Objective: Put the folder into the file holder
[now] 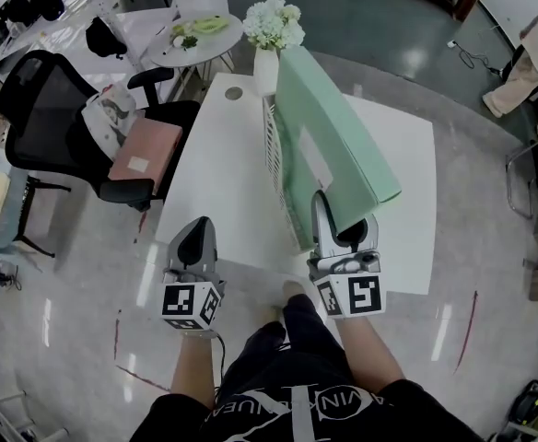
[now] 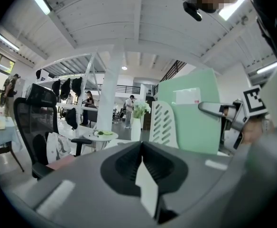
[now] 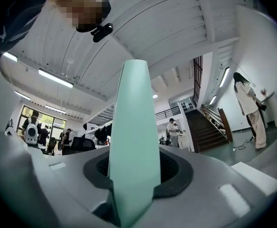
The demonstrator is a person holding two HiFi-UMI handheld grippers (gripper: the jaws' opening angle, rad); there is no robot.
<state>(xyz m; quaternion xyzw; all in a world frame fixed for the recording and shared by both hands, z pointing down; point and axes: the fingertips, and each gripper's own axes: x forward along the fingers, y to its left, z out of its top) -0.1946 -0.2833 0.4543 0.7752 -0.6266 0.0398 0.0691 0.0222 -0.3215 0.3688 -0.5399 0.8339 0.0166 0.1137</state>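
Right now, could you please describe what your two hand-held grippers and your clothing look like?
The left hand-held gripper and right hand-held gripper are grey with black insides, each bearing a black-and-white marker cube. A cable hangs from the left one. Clothing is black with pale lettering.

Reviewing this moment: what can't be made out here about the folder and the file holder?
- Head view: the folder covers its own lower edge, so whether it is in the file holder cannot be told.
- Left gripper view: the body of the left gripper covers the file holder's base.
- The folder's label: print too small.
- Right gripper view: file holder out of sight.
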